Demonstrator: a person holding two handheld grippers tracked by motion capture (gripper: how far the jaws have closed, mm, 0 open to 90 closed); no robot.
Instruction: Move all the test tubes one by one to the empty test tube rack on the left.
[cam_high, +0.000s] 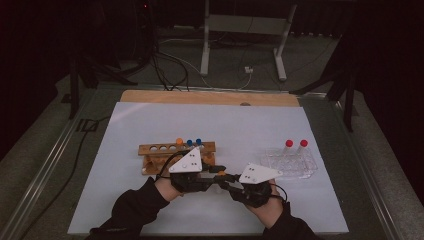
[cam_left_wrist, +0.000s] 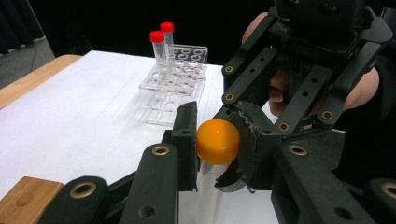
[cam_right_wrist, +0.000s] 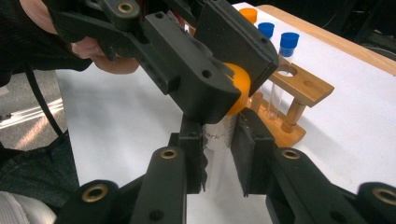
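Both hand-held grippers meet above the worktop (cam_high: 150, 215): my right hand-held gripper (cam_right_wrist: 219, 158) clamps the clear tube (cam_right_wrist: 218, 140) by its body, and my left hand-held gripper (cam_left_wrist: 215, 140) pinches its orange cap (cam_left_wrist: 217, 141). To unscrew cleanly, I judge I should hold the tube steady, twist only the cap, and stay on its axis.

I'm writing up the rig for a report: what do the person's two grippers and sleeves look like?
Both the left gripper and the right gripper are black linkage frames with brass-coloured pivot rivets and serrated black jaws. Each carries a pale three-cornered plate with dark dots and trails a black cable. The sleeves are dark.
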